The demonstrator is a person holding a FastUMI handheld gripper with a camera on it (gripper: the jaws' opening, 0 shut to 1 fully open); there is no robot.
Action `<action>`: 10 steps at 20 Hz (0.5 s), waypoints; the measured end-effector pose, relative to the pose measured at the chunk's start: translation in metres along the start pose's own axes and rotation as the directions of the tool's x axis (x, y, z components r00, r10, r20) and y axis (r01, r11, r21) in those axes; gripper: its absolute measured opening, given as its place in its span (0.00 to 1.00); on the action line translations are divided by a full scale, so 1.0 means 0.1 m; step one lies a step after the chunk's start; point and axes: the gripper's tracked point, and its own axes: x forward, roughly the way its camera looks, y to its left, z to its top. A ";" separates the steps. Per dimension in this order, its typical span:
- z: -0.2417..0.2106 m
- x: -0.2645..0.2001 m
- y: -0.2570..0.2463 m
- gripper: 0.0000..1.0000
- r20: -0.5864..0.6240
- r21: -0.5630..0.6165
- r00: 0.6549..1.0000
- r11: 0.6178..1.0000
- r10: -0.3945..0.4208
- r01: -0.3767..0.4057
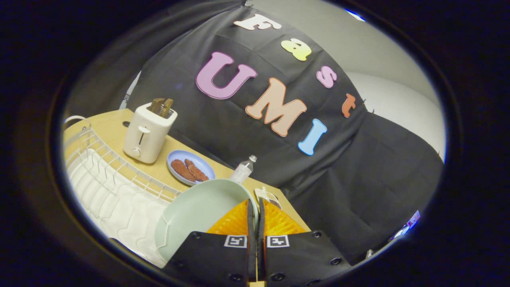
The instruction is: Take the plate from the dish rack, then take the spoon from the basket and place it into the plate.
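Pale-green plate (199,217) hung pinched by its rim in the tool (255,207), above the dish rack (111,179) at nine o'clock. A thin edge grip risked slipping if swung.

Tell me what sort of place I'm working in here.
Likely a mock kitchen counter in a cloth-walled booth: a toaster, a white wire dish rack and a blue plate of food sit on it. The gripper jaws are shut on the pale green plate.

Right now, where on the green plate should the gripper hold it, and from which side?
By the rim, edge-on. The plate stands tilted above the rack, its thin rim running between the fingers of the gripper, which look shut on it already. A thin edge suits two close fingers; the broad concave face gives them nothing to pinch.
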 end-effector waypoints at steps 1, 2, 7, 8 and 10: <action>0.03 0.01 -0.01 0.04 0.003 0.003 1.000 1.000 0.010 -0.010; 0.06 0.01 0.01 0.04 0.002 0.001 1.000 1.000 0.021 -0.021; 0.13 0.04 0.04 0.04 0.013 -0.035 0.999 0.999 0.042 -0.042; 0.13 0.06 0.04 0.04 0.010 -0.037 0.999 0.998 0.046 -0.046; 0.14 0.06 0.04 0.04 0.007 -0.037 0.999 0.998 0.052 -0.052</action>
